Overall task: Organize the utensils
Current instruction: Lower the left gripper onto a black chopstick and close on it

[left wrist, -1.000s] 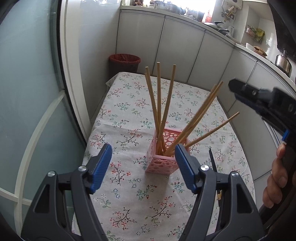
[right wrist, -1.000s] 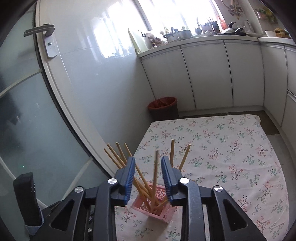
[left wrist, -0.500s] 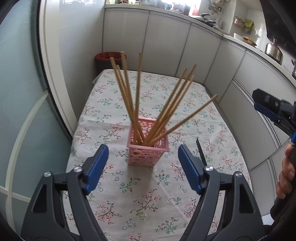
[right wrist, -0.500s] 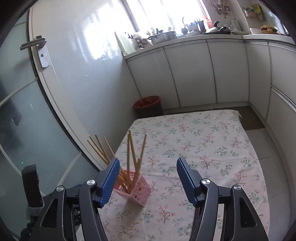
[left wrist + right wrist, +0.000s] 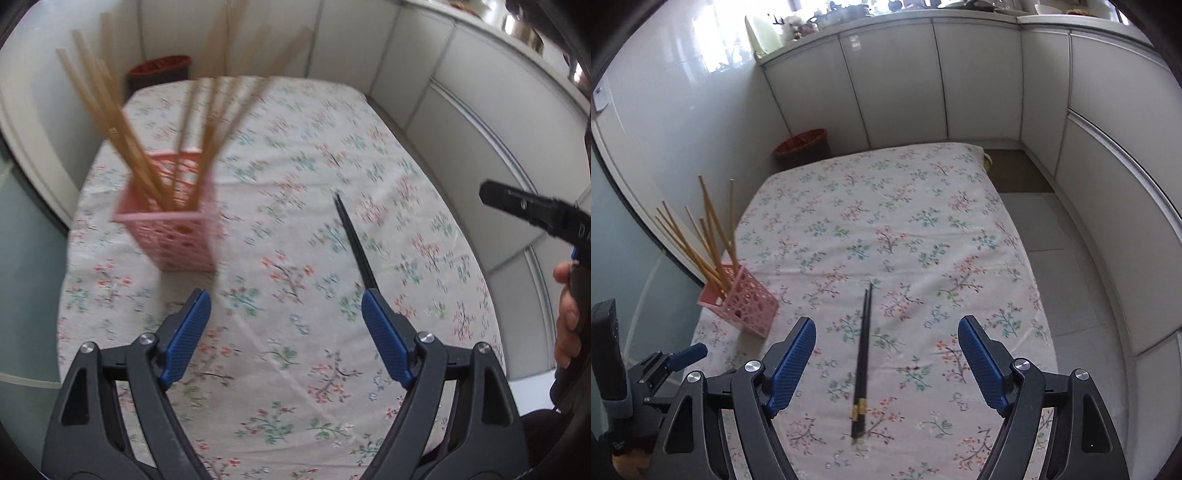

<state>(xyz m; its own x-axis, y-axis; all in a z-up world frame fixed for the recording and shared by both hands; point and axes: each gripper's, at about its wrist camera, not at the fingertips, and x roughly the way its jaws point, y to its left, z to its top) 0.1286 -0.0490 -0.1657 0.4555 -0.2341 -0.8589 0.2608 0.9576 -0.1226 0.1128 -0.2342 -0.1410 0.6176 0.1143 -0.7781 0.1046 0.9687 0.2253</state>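
Note:
A pink perforated basket point(image 5: 173, 236) holding several wooden chopsticks point(image 5: 122, 122) stands on the floral tablecloth point(image 5: 295, 155) at the left. It also shows in the right wrist view point(image 5: 740, 301), with the wooden chopsticks point(image 5: 709, 236) sticking up. A pair of black chopsticks point(image 5: 862, 354) lies flat on the cloth; it also shows in the left wrist view point(image 5: 354, 243). My right gripper point(image 5: 886, 365) is open and empty, above the black pair, which lies between its fingers. My left gripper point(image 5: 284, 339) is open and empty, to the right of and nearer than the basket.
A red bin point(image 5: 805, 144) stands on the floor beyond the table's far left corner. White cabinets point(image 5: 923, 81) run along the back and right. A glass door point(image 5: 624, 229) is close on the left. The right gripper's body point(image 5: 535, 214) shows at the right of the left view.
Both grippers have swung right and down toward the table. The right gripper has opened wide and now sits over the black chopsticks. The basket has shifted left in both views.

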